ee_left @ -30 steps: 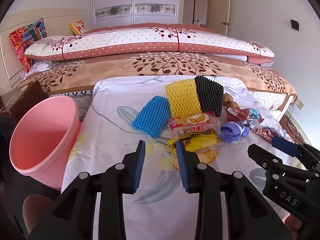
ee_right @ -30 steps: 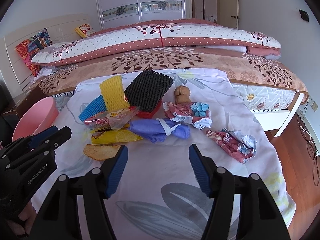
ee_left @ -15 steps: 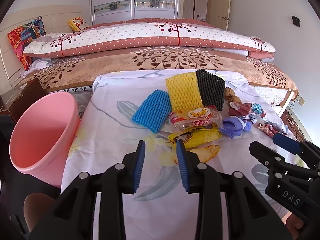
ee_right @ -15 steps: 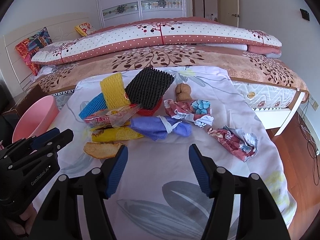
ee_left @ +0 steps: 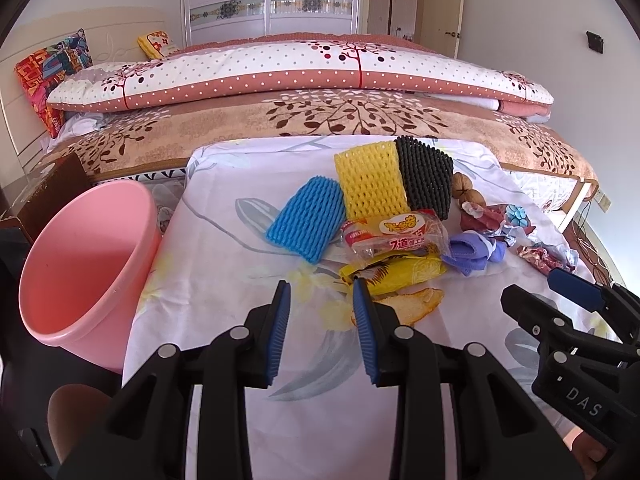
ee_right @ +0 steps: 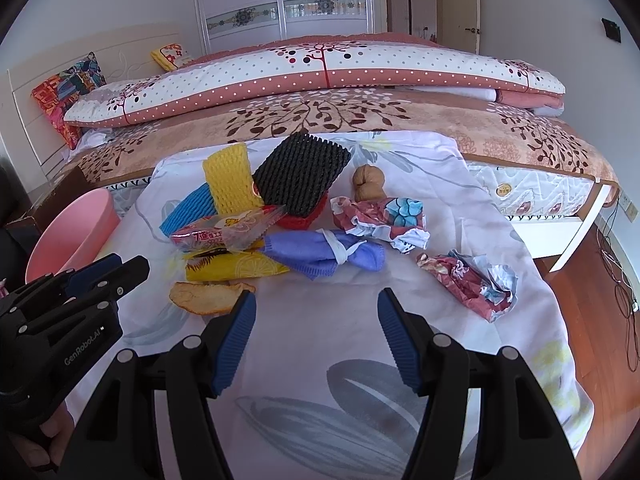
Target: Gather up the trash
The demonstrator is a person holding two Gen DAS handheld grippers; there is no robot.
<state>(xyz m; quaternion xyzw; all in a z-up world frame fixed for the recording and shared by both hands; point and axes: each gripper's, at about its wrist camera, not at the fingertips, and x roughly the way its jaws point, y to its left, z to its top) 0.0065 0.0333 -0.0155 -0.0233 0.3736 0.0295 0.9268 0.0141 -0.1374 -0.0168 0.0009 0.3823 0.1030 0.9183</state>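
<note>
Pink bin off the counter's left edge; trash heap mid-counter toward the far edge; we hold left claw and right claw parted, empty.
</note>
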